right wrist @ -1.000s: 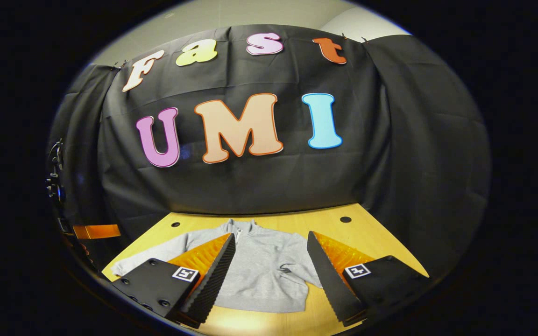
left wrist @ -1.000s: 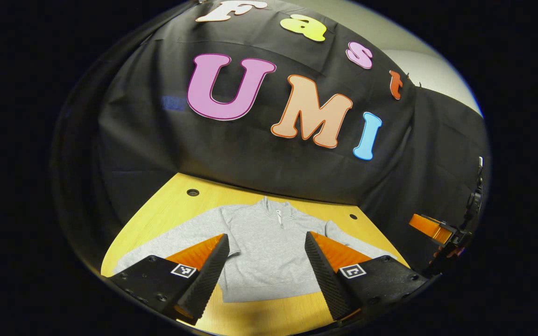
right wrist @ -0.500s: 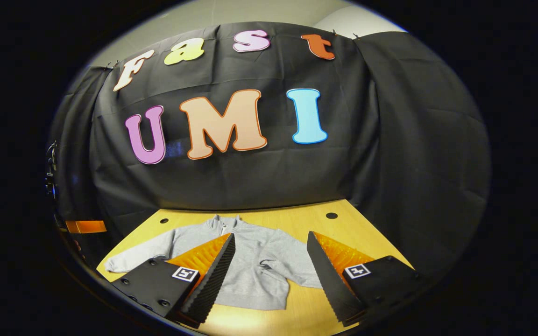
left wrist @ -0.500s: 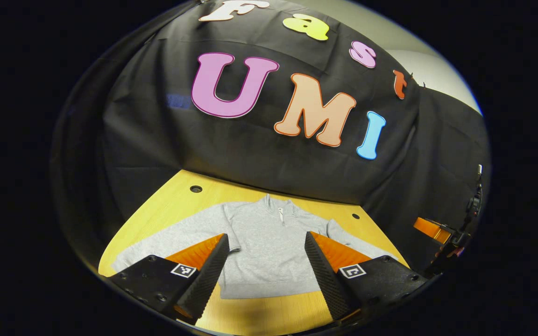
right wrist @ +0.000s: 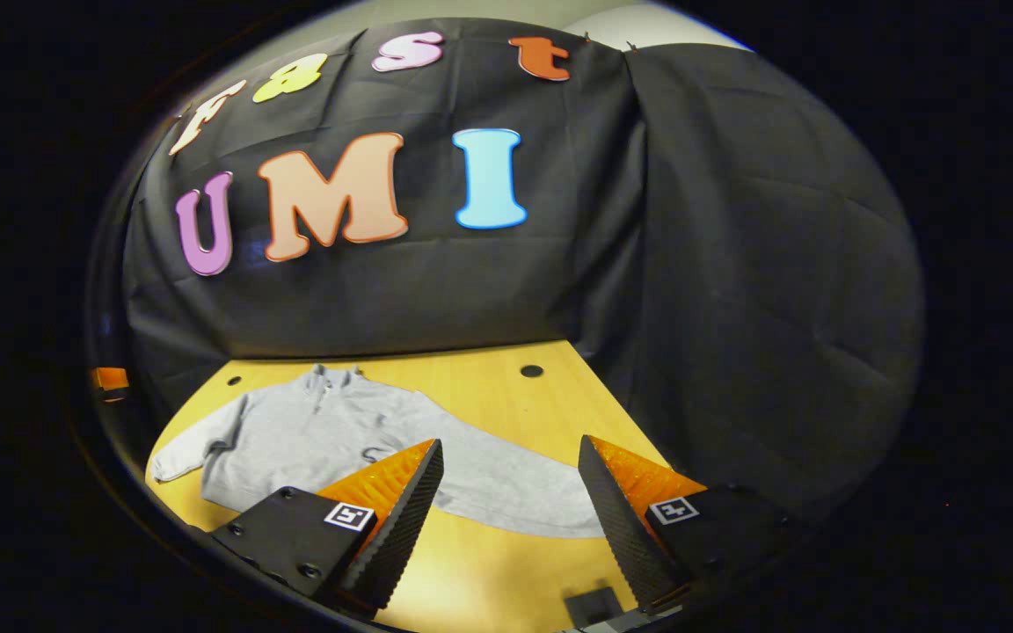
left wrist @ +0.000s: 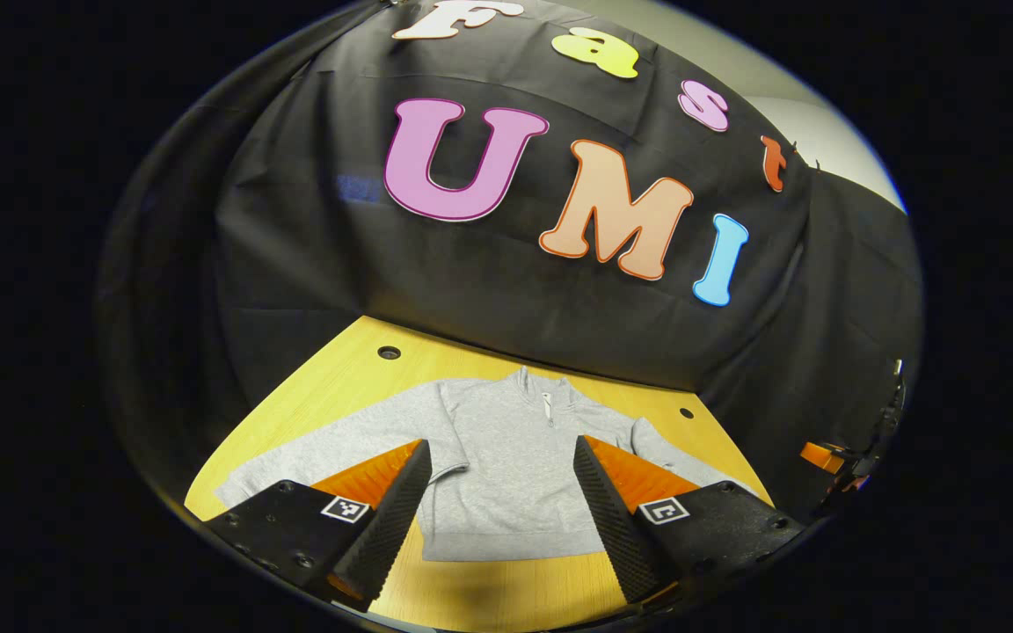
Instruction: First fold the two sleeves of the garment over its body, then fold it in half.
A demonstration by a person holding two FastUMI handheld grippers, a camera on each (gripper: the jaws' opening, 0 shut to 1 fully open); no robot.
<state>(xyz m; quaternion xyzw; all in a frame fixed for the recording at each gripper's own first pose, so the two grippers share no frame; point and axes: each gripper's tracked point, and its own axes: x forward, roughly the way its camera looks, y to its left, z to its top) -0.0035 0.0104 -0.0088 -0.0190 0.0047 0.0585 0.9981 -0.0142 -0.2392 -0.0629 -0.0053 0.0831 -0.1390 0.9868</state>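
Two sleeves lie spread sideways from the grey garment (left wrist: pixel 506 475), flat on the wooden surface (right wrist: pixel 489 400). Right hand-held gripper (right wrist: pixel 511 510), jaws apart, has swung rightward since earlier, apparently nearest the right sleeve (right wrist: pixel 515 492). Left hand-held gripper (left wrist: pixel 502 510), also agape, faces the body.

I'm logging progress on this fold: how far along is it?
Nothing is folded yet. The grey sweatshirt lies flat on the wooden table, both sleeves spread. In hand: the right gripper, open, frames the right sleeve; the left gripper is open too. Left: both sleeve folds, then the half fold.
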